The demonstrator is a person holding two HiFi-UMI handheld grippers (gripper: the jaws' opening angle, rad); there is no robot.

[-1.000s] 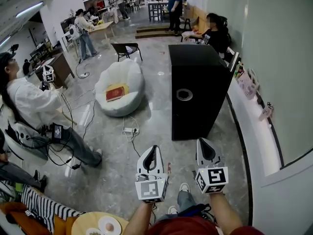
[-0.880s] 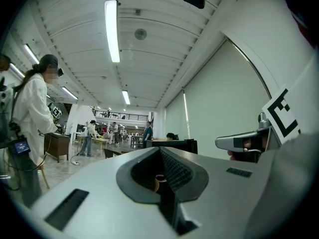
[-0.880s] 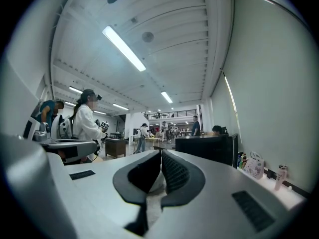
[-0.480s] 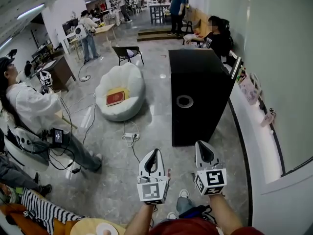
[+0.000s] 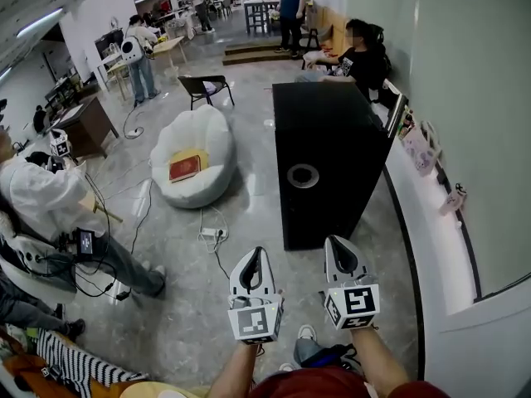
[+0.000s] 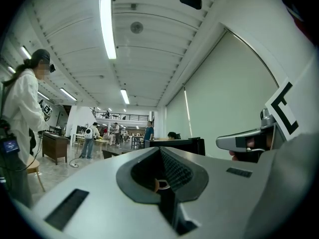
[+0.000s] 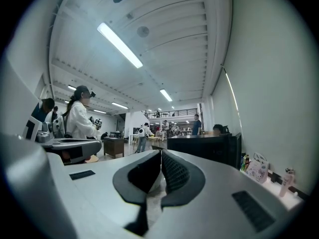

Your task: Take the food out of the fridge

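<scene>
The fridge (image 5: 328, 156) is a tall black cabinet standing by the right wall, its door closed; no food is in sight. It also appears straight ahead as the fridge (image 6: 177, 144) in the left gripper view and as the fridge (image 7: 204, 148) in the right gripper view. My left gripper (image 5: 257, 255) and right gripper (image 5: 336, 243) are held level side by side, pointing at it from a short way off. The left gripper (image 6: 160, 148) has its jaws together with nothing between them. The right gripper (image 7: 161, 151) is shut and empty too.
A white beanbag chair (image 5: 187, 164) with a red book on it sits left of the fridge. A power strip (image 5: 207, 235) and cables lie on the floor. A person in white (image 5: 41, 197) stands at the left, another sits beyond the fridge (image 5: 361, 56). A white ledge (image 5: 431, 214) runs along the right wall.
Both grippers and the head view have moved forward across the floor; the black fridge now stands nearer and larger. Both grippers stay shut.
</scene>
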